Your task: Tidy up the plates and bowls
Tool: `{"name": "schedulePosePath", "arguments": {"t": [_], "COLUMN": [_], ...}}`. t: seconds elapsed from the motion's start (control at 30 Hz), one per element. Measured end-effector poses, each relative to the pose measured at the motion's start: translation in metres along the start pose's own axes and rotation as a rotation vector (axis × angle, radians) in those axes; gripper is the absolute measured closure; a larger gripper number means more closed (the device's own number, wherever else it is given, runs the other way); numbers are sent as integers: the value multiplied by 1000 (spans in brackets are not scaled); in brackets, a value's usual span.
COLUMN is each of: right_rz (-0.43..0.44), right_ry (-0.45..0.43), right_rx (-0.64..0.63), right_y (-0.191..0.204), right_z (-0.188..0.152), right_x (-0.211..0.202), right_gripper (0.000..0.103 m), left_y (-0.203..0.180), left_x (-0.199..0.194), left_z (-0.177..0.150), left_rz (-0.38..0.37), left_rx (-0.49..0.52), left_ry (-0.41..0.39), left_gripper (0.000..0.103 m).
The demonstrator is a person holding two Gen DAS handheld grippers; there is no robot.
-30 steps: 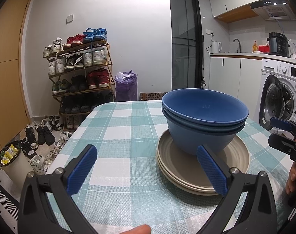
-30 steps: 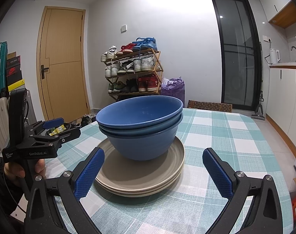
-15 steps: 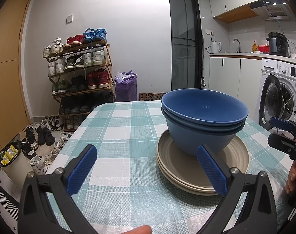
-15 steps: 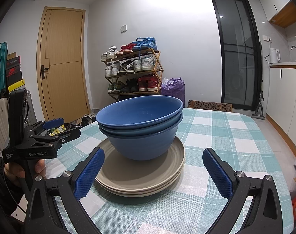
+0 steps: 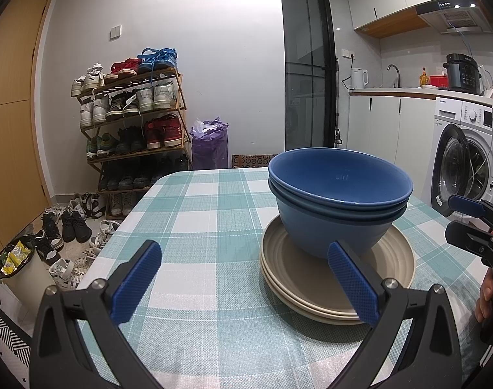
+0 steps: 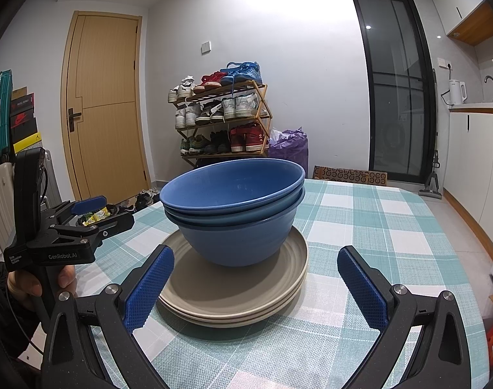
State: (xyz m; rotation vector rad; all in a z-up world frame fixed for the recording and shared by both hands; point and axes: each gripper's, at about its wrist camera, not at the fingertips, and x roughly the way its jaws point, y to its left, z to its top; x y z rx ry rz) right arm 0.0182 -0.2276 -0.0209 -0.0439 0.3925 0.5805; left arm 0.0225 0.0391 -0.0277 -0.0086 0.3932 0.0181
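Observation:
A stack of blue bowls (image 5: 339, 201) (image 6: 235, 214) sits nested on a stack of beige plates (image 5: 314, 288) (image 6: 233, 298) on the checked tablecloth. My left gripper (image 5: 246, 278) is open, low over the table, with the stack just beyond its right finger. My right gripper (image 6: 254, 287) is open too, facing the plates from the near side, nothing between its fingers. Each gripper appears in the other's view: the left gripper (image 6: 94, 214) at the left edge, the right gripper (image 5: 470, 223) at the right edge.
The table (image 5: 198, 227) carries a teal and white cloth. A shoe rack (image 5: 133, 123) stands by the far wall, a purple bag (image 5: 209, 146) beside it. A washing machine (image 5: 467, 162) and counter are at the right. A person's hand (image 6: 35, 285) holds the left gripper.

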Motion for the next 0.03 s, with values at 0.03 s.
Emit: {"name": "schedulePosePath", "arguments": {"t": [0.03], "right_rz": [0], "right_ry": [1], "right_rx": [0], "right_y": [0], "right_z": [0], "right_x": [0], "right_gripper": [1], "left_y": [0], "left_x": [0], "left_z": [0], "left_rz": [-1], "left_rx": [0], "left_ry": [1], "left_gripper": [0]}}
